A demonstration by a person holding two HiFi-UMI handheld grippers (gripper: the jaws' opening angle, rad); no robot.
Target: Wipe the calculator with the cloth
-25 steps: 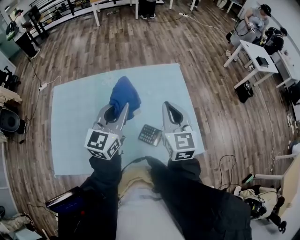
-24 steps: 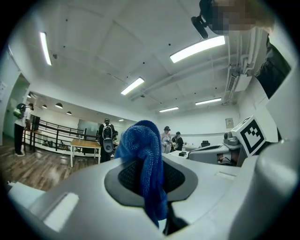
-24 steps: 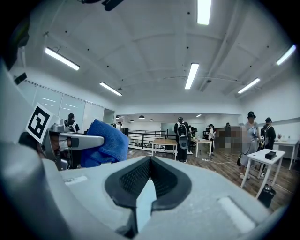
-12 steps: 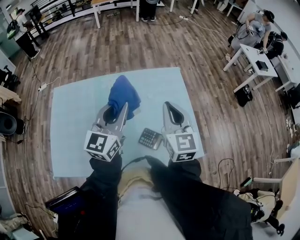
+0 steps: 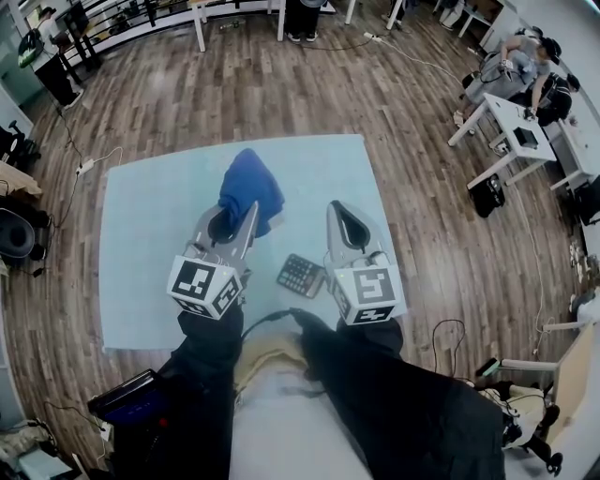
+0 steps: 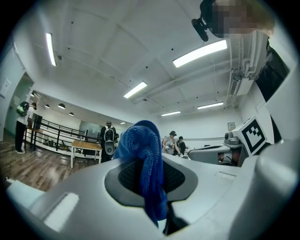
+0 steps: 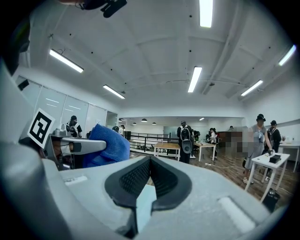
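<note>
One cloth (image 5: 249, 192) pinched in L gripper (image 5: 242, 216); R gripper (image 5: 339, 214) shut.

Blue cloth (image 5: 249, 192) is held bunched and raised in the left gripper (image 5: 236, 217) jaws. Dark calculator (image 5: 300, 275) is laid flat, keys up, on the pale mat (image 5: 150, 244).

Bright, even light from ceiling strips (image 7: 205, 13), hardly any shadows; fisheye bends the edges, gripper views go black at corners.

open lab hall: wood floor (image 5: 281, 84), white desks (image 5: 506, 105), railing (image 7: 143, 139)
</note>
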